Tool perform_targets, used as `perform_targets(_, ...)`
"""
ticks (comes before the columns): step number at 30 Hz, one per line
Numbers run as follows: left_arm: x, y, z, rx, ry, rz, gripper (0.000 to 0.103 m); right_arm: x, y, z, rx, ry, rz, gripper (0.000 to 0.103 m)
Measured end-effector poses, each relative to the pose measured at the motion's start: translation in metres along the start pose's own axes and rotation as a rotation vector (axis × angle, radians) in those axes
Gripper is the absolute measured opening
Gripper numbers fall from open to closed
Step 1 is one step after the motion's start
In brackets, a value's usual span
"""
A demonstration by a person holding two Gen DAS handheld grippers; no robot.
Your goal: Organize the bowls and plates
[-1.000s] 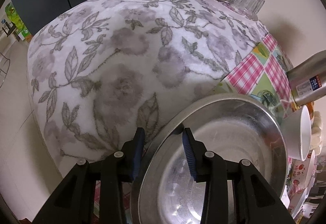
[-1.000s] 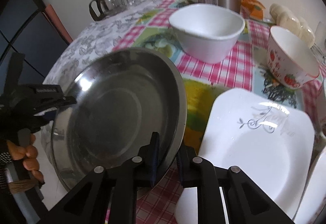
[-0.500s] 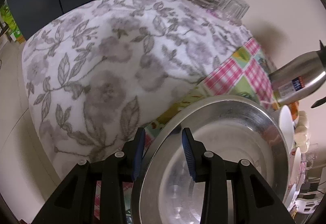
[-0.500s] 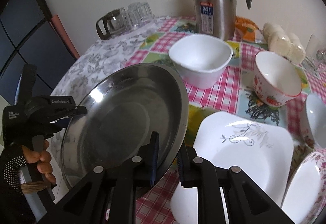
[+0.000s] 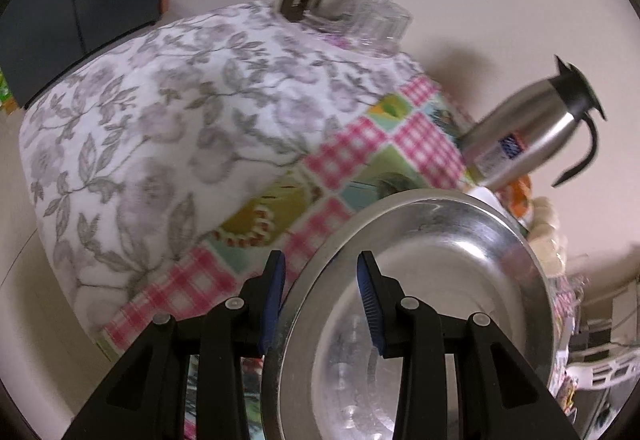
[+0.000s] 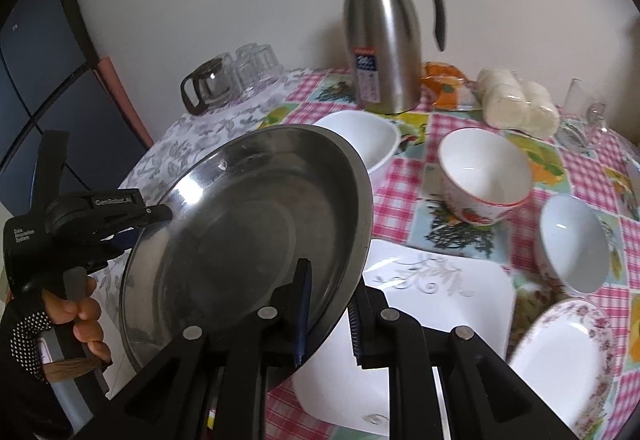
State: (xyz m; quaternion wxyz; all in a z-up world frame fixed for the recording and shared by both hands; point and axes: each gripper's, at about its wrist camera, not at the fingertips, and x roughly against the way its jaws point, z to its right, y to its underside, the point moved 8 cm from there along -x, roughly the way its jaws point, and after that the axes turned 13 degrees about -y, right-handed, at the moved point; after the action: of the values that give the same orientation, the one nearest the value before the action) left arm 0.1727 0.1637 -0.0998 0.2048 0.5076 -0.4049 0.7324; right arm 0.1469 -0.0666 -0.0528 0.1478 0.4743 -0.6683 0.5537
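Steel plate [image 6: 248, 236]: held tilted above table w/ both grippers, opposite rims, prob. since it's wide. Right gripper [image 6: 328, 314] clamped on near rim; left gripper [image 5: 321, 298] straddles rim, grip looks snug.

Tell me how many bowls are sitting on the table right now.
3. A plain white bowl sits before the steel jug, partly behind the lifted metal plate. A strawberry-print bowl sits right of it. A small floral bowl sits nearer, far right. Others may be hidden.
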Motion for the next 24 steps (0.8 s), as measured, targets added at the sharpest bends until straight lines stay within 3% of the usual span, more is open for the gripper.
perform_targets(9, 0.026, 0.024, 0.053, -0.110, 0.079, 0.025, 0.038, 0.041, 0.006, 0.038, -0.056, 0.049, 0.041, 0.021)
perform_targets(24, 0.042, 0.085, 0.125, -0.301, 0.159, -0.010, 0.038, 0.108, 0.028, 0.101, -0.165, 0.125, 0.114, 0.021)
